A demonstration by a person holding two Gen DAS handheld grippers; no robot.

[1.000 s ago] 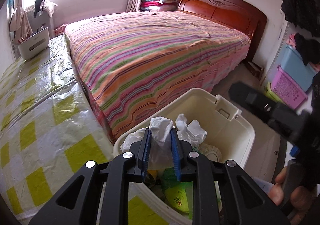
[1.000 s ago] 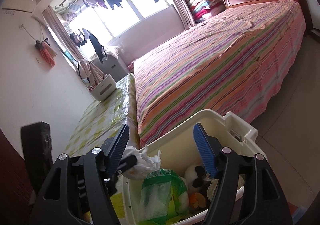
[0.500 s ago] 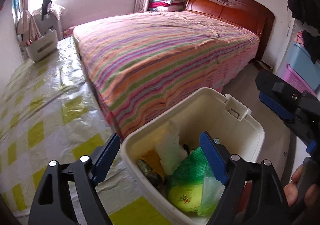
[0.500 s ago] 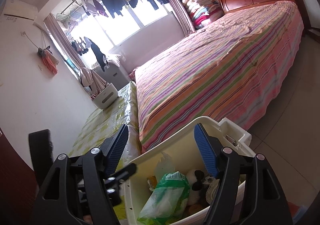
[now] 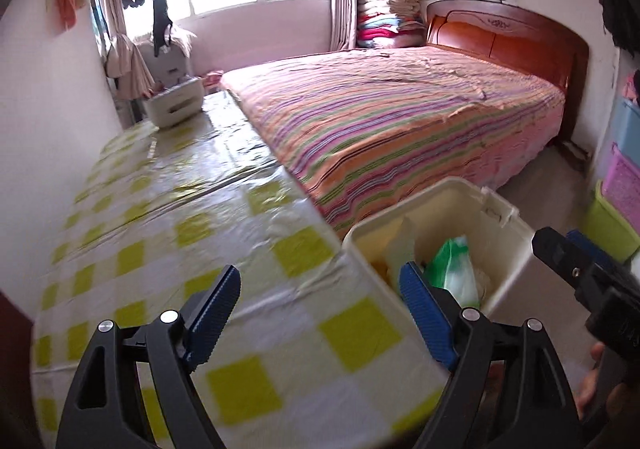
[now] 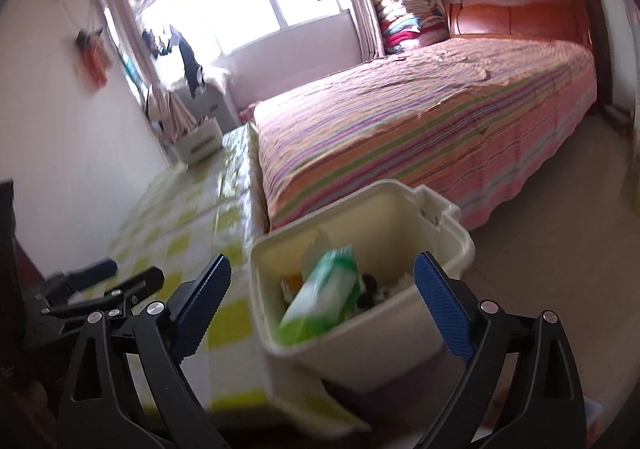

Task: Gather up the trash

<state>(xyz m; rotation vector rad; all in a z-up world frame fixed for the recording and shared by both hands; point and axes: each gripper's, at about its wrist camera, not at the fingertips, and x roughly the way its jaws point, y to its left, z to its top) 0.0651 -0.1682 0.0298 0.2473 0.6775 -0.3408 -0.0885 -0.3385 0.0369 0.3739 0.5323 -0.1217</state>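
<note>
Both grippers empty now: left gripper [image 5: 320,301] jaws apart, tissue wad it clamped a second ago is gone, released into the cream trash bin [image 6: 448,245] beside the checkered surface [image 5: 168,233]. Right gripper [image 6: 322,297] jaws also apart. Left has swung back over the surface; no trash visible there.

Left gripper [image 5: 320,309]: jaws spread wide, nothing between the blue pads [image 5: 214,307], pointing toward 12 o'clock. Right gripper [image 6: 322,303]: jaws also wide apart, holding nothing, same heading. In the left wrist view the right gripper sits at 4 o'clock, the person's hand [image 5: 596,381] wrapped on its grip. In the right wrist view the left gripper sits at 9 o'clock.
</note>
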